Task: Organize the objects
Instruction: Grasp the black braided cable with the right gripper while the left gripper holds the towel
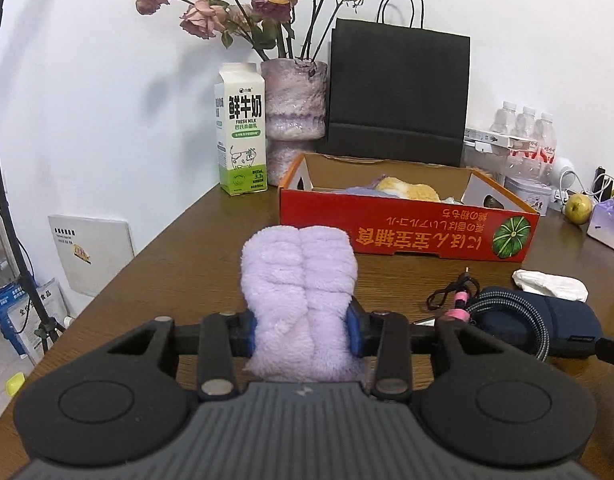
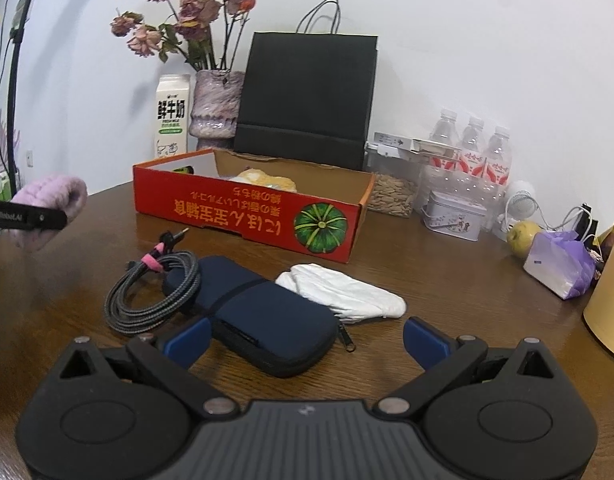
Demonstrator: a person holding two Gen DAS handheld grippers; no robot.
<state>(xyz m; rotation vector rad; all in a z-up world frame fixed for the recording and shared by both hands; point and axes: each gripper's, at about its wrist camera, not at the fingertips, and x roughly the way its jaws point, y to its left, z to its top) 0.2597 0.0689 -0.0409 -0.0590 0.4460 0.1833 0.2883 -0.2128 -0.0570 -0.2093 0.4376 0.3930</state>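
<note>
My left gripper (image 1: 303,330) is shut on a fluffy lilac cloth (image 1: 301,280) and holds it above the table, short of the red cardboard box (image 1: 407,224). The cloth also shows at the left edge of the right wrist view (image 2: 51,204). The box (image 2: 247,210) holds a yellow soft item (image 2: 267,180). My right gripper (image 2: 305,338) is open and empty, its jaws either side of the near end of a dark blue zip pouch (image 2: 267,312). A coiled braided cable (image 2: 155,292) lies left of the pouch, a white cloth (image 2: 343,290) right of it.
A milk carton (image 1: 241,128), a vase of dried roses (image 1: 295,120) and a black paper bag (image 1: 399,88) stand behind the box. Water bottles (image 2: 471,152), a tin (image 2: 455,216), an apple (image 2: 523,236) and a purple packet (image 2: 559,264) sit at the right.
</note>
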